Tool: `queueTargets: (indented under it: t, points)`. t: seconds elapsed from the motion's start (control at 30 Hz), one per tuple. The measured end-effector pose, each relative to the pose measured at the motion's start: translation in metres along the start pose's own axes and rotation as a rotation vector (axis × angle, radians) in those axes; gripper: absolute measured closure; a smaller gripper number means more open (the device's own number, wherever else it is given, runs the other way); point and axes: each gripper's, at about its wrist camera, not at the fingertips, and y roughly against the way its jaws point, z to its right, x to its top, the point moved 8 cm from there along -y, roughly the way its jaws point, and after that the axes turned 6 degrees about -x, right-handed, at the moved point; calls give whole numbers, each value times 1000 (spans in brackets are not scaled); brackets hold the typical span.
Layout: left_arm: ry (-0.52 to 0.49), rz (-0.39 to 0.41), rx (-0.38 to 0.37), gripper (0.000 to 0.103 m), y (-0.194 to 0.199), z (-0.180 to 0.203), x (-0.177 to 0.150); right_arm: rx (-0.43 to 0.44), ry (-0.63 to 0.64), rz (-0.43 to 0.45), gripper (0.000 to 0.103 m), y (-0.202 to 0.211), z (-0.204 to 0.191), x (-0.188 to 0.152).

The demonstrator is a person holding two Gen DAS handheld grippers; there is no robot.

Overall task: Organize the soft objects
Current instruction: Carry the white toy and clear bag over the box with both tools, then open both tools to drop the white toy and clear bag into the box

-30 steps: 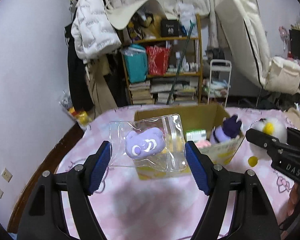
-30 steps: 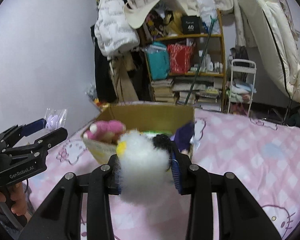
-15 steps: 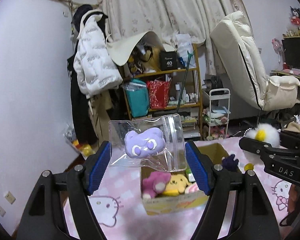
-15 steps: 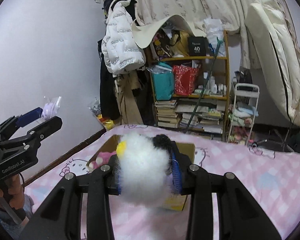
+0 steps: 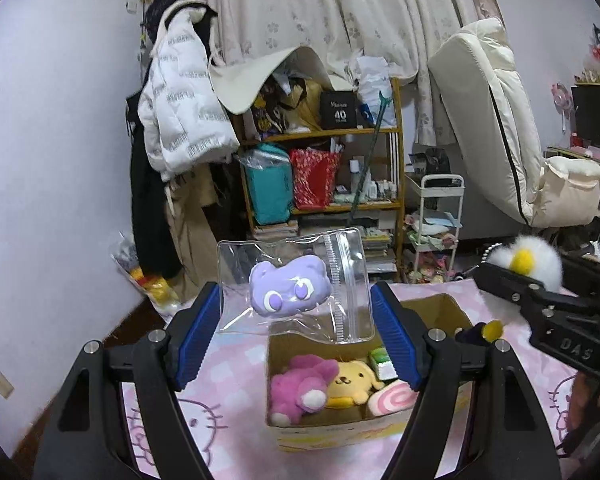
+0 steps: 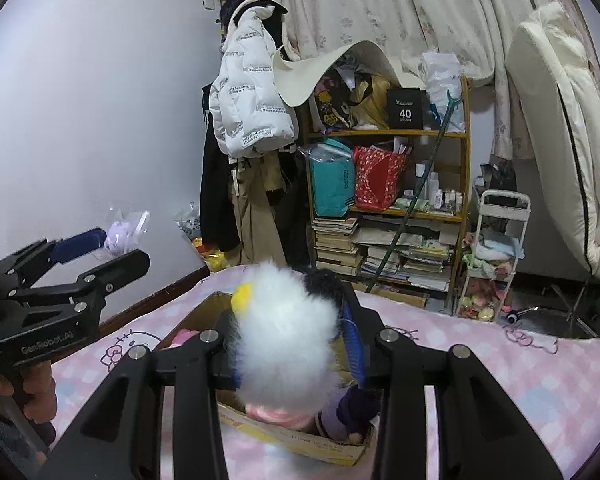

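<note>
Both claws raised over box (image 5: 440,308)

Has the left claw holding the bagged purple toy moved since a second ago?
Yes. The left claw has risen: the bagged purple toy now sits above the cardboard box, level with the bookshelf behind.

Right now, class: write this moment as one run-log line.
left gripper: shut on bagged purple plush | right gripper: shut on white fluffy toy | cardboard box: holds plushes
</note>
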Motion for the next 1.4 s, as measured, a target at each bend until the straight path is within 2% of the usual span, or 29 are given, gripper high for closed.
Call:
queueTargets:
  t: [0.23, 0.53, 0.6, 0.73, 0.83, 1.07, 1.3, 1.4]
  points:
    - [-6, -62, -32, 28, -30, 8, -24, 17, -46, -64, 62, -34, 9, -27]
    - [30, -142, -105, 26, -58, 15, -48, 34, -80, -104, 62, -54, 16, -43]
    - [34, -165, -101, 25, -63, 15, -52, 38, -83, -118, 61, -57, 16, -46]
    - [26, -198, -84, 22, -67, 15, -62, 35, -82, -137, 48, -60, 16, -51]
    - [18, -204, -53, 14, -66, 13, -66, 34, -94, -140, 39, -60, 18, -51]
    - [34, -182, -26, 7, -51, 9, -63, 5, -114, -124, 17, -48, 27, -45]
    - [32, -142, 25, 5, -26, 1, -53, -23, -112, -110, 9, -27, 31, -39]
    - [58, -125, 43, 4, -10, -7, -49, -34, -107, -91, 2, -12, 31, -35]
